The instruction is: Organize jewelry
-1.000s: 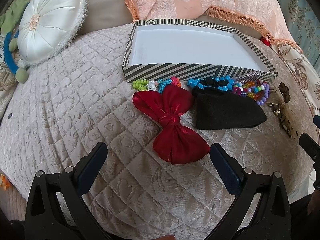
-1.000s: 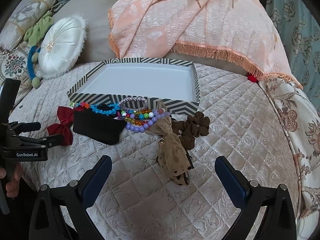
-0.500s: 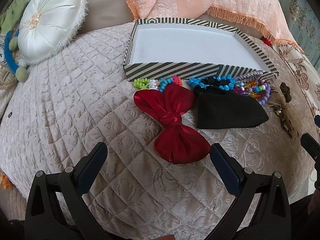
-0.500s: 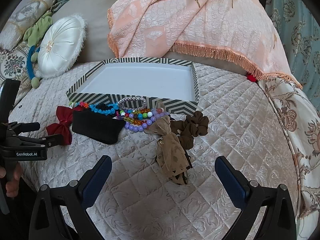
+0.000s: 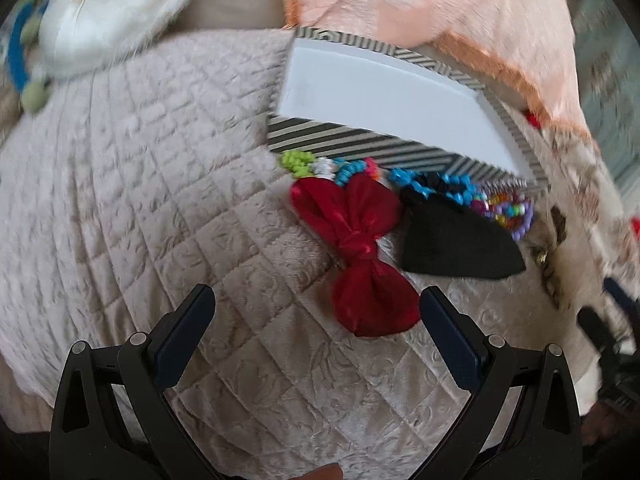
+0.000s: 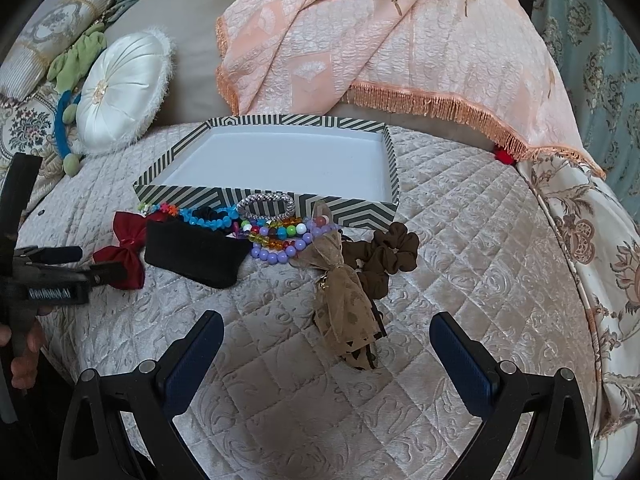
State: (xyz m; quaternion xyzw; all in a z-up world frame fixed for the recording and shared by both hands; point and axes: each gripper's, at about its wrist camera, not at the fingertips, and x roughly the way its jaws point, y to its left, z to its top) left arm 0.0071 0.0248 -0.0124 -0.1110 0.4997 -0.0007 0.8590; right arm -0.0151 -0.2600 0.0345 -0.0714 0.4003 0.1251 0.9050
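Note:
A striped box [image 6: 256, 202] [image 5: 360, 145] with a white inside sits on the quilted bed. Along its front lie a red bow [image 5: 360, 256] [image 6: 124, 249], a black pouch [image 5: 452, 240] [image 6: 192, 249], bead bracelets [image 6: 280, 236] [image 5: 504, 208], a silver bangle [image 6: 266, 204], a tan sheer bow [image 6: 340, 300] and a brown scrunchie [image 6: 384, 256]. My left gripper [image 5: 316, 320] is open, close before the red bow's near end. My right gripper [image 6: 326, 344] is open, with the tan bow's tail between its fingers' line.
A round white satin cushion [image 6: 120, 92] and a blue-and-green toy [image 6: 66, 120] lie at the back left. A peach fringed throw [image 6: 380, 40] drapes behind the box. The quilted cover [image 6: 480, 264] falls away at the right edge. A hand [image 6: 24, 360] holds the left gripper.
The left gripper has swung left and tilted, so the box and bow now sit to the right in its blurred view. The right view has crept slightly nearer the items.

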